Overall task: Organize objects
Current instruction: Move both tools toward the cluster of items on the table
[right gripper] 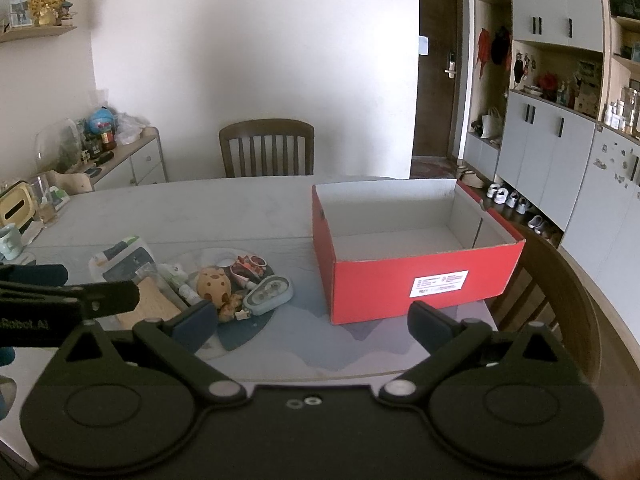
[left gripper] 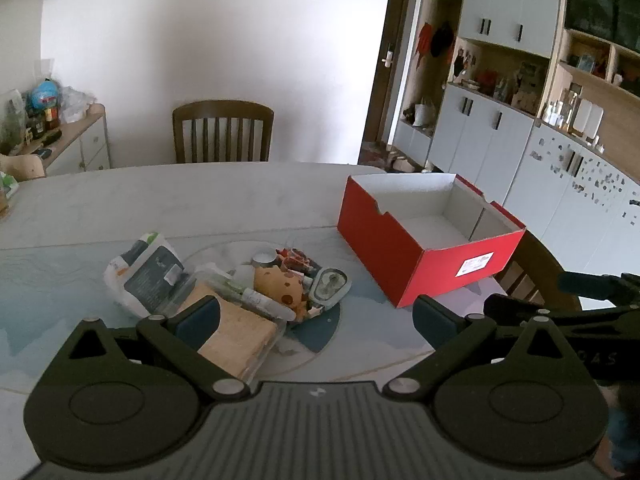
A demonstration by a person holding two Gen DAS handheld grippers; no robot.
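The task is at its opening step: nothing has yet been moved into the red box (right gripper: 416,280), which stands empty on the right part of the worktop (right gripper: 240,208), its white interior bare.

**Tool state.** The left tool (left gripper: 316,320) has its jaws fully spread with nothing between the pads. It hangs above the near edge of the worktop, tilted downward toward the pile. The right tool (right gripper: 310,322) is likewise fully spread and carries nothing; it is aimed at the gap between the pile and the box.

**Location of the items.** The things to be sorted lie in one loose pile on the left of the box, apart from it:
- a clear-wrapped tan block (left gripper: 236,332), nearest the left tool;
- a white and grey pouch (left gripper: 146,268), at the left edge of the pile;
- a yellow spotted soft toy (left gripper: 282,284), in the middle;
- a pale oval case (left gripper: 330,286), at the right edge, nearest the box;
- a small round tin (left gripper: 264,258) and several small tubes and trinkets, too small to identify.

**Next move, as a judgement.** One item must be singled out. The tan block is closest to the left tool, but is wide and slippery in its wrap. The oval case suits the right tool: it lies at the outer edge and offers the shortest carry. Approach from above, close across the narrow side, and avoid dragging neighbouring items.
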